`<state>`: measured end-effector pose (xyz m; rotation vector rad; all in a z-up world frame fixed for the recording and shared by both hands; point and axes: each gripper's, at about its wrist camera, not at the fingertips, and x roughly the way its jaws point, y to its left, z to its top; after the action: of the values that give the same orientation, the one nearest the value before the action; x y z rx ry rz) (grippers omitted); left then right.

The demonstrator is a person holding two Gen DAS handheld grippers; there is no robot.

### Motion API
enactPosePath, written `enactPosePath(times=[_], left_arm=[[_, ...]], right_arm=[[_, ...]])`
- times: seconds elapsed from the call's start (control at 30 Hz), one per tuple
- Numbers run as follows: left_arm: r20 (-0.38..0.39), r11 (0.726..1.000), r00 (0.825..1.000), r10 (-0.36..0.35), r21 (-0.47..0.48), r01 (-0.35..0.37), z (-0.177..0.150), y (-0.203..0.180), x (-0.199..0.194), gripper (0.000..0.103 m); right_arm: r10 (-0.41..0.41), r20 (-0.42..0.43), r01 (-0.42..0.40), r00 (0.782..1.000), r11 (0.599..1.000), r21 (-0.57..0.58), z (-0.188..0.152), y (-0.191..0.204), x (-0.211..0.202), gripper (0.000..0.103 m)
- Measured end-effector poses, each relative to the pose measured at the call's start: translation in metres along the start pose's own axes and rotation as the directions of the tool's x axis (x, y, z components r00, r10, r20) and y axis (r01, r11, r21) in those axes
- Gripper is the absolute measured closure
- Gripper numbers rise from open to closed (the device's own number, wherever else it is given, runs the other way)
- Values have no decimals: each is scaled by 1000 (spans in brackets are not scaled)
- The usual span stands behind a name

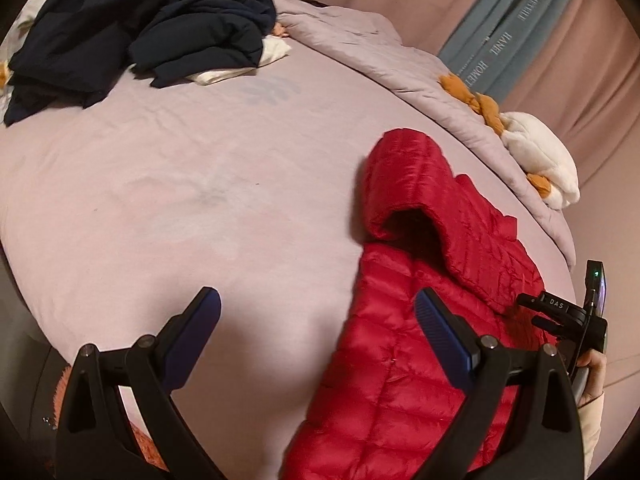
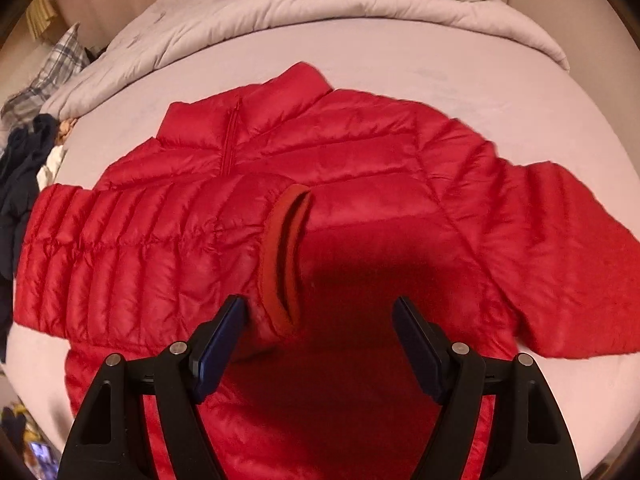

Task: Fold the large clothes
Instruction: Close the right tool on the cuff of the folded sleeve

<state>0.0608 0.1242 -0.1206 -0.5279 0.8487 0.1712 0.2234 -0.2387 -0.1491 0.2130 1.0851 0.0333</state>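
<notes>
In the left wrist view the left gripper (image 1: 318, 312) stood released, jaws wide apart with nothing between them, its right finger hanging over the near edge of the red puffer jacket (image 1: 416, 320) and its left finger over bare bed sheet (image 1: 160, 184). The jacket lay at about four o'clock in that view, one sleeve (image 1: 404, 176) reaching up toward one o'clock with its cuff opening dark. A heap of dark clothes (image 1: 168, 28) sat well apart at eleven o'clock, and a plush toy (image 1: 540, 160) rested on the bunched quilt (image 1: 360, 40) at three o'clock. The right gripper's body and the person's hand (image 1: 596, 372) showed at the four o'clock edge. The risk here, as I judged it, was that a bite taken this far off the jacket would catch sheet along with the slippery shell and drag both. In the right wrist view the right gripper (image 2: 320, 336) was likewise released and empty, poised just above the jacket's middle. The jacket (image 2: 380, 152) lay spread on the bed, collar at twelve o'clock, one sleeve folded across the chest with its cuff (image 2: 288, 256) just beside the left finger, the other sleeve (image 2: 568, 260) flung out to three o'clock. A pinch on the cuff alone would probably lift only the sleeve and undo its fold; the padded, glossy fabric looked likely to slip from the pads or spring back open, and the gripper's own shadow hid the surface beneath it
</notes>
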Motion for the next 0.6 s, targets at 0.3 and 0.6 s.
enactPosePath(times=[0.3, 0.6], left_arm=[[6, 999, 1000, 6, -39, -6, 2, 14, -1, 5], [9, 998, 1000, 10, -69, -10, 5, 22, -2, 5]], right_arm=[[11, 27, -9, 1000, 999, -48, -4, 9, 4, 56], [25, 133, 1, 991, 982, -191, -20, 37, -30, 86]])
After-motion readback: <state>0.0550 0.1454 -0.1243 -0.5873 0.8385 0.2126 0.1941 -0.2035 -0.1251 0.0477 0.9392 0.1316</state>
